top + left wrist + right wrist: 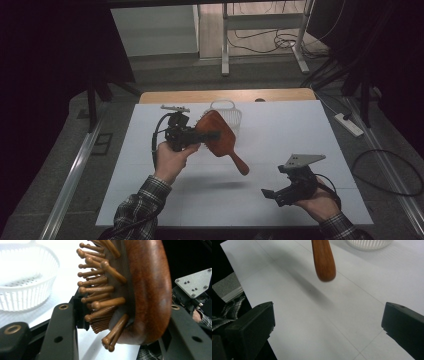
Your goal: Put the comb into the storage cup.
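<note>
Wooden hairbrush (218, 134) — reddish-brown, glossy oval back, round-tipped wooden bristles, tapered handle — is held above the white tabletop (280, 130), just in front of a white slotted plastic basket (227, 113). Left gripper (202, 136) fingers clamp its head. Right gripper (268, 194) fingers stand wide apart, holding nothing.

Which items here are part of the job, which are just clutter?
In the job:
wooden hairbrush, clamped in the left gripper
white basket behind it
right gripper, open, near the handle

Lying about:
power strip on the floor
table frame beyond
</note>
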`<state>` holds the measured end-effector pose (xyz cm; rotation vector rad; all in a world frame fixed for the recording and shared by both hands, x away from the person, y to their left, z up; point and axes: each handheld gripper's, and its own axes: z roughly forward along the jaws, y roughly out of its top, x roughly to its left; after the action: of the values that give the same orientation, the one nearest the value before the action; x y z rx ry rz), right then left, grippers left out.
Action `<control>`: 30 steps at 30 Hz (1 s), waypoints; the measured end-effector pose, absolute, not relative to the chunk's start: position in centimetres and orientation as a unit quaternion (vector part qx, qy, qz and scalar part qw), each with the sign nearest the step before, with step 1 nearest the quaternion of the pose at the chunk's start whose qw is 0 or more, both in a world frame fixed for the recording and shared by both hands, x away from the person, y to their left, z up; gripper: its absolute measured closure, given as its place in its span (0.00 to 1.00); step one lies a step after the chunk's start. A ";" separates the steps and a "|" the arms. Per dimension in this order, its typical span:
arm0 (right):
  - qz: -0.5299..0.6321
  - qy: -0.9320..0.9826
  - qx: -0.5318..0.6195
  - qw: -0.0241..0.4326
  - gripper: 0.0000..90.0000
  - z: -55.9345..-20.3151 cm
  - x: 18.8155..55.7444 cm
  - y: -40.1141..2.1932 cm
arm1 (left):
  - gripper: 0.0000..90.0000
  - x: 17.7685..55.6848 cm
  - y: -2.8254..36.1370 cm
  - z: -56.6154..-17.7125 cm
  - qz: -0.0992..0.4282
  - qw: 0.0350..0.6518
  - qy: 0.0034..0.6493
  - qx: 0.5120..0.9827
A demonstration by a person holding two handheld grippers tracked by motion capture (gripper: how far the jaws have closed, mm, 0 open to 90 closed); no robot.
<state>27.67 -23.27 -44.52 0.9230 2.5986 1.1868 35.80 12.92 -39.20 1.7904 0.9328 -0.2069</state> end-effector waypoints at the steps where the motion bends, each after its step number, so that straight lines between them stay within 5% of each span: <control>1: 0.394 0.864 0.307 0.067 0.00 -44.6 27.7 -23.4 | 0.57 35.8 13.0 -39.1 -0.084 0.528 0.391 0.749; 30: 0.380 0.853 0.348 0.083 0.00 -44.6 26.2 -27.9 | 0.57 37.9 15.2 -36.5 -0.050 0.523 0.414 0.743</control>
<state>26.23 -27.88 -44.60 1.0387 2.5473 1.1349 37.92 15.18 -36.46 1.7799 0.9901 -0.1191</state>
